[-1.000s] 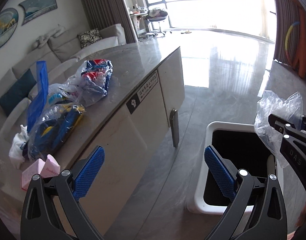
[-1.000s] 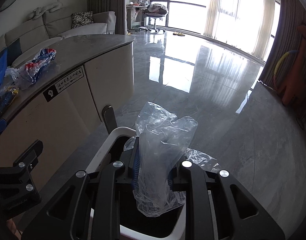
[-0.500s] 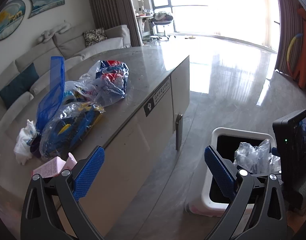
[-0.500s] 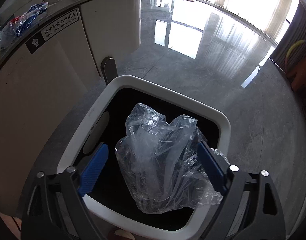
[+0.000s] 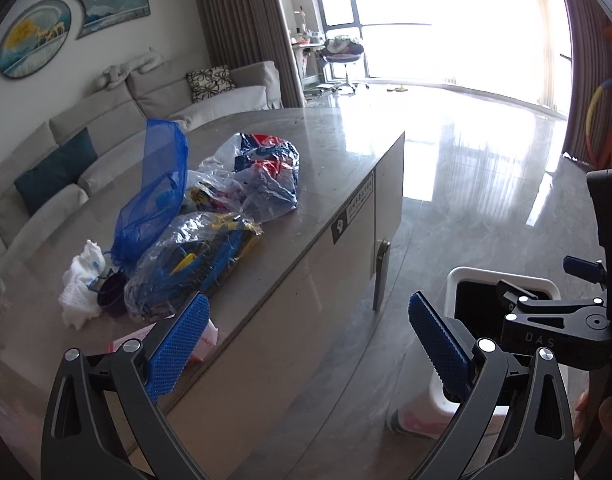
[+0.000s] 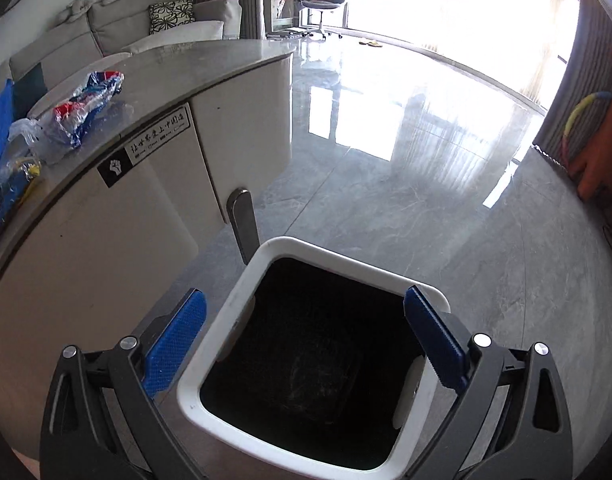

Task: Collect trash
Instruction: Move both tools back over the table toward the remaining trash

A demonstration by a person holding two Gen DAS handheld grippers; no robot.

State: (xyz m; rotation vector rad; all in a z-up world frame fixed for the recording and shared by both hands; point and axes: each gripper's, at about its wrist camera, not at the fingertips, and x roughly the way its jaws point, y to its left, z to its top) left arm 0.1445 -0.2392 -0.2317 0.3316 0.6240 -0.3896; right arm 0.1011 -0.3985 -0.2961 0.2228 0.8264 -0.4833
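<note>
My right gripper [image 6: 306,296] hangs open above a white trash bin [image 6: 346,256], with nothing between its blue pads [image 6: 173,344]. The bin's black inside is dark; I make out no bag in it. My left gripper [image 5: 306,300] is open and empty, near the counter's front edge. On the counter [image 5: 326,148] lie a blue mesh bag [image 5: 157,196], a clear bag of red and blue wrappers [image 5: 265,176], a clear bag of blue and yellow things [image 5: 193,264], a crumpled white tissue [image 5: 81,280], a dark cup [image 5: 113,300] and a pink box [image 5: 203,340]. The bin [image 5: 502,274] stands on the floor to the right.
The counter's cabinet front [image 6: 105,240] carries a metal handle [image 6: 243,224] right beside the bin. Glossy grey floor [image 6: 426,184] stretches toward bright windows. A grey sofa [image 5: 165,92] runs behind the counter. An orange toy with a hoop [image 6: 594,132] stands by the curtain at the right.
My right gripper opened and let go of the clear plastic bag, which dropped into the bin and out of sight. The left gripper rose and now looks more across the counter.
</note>
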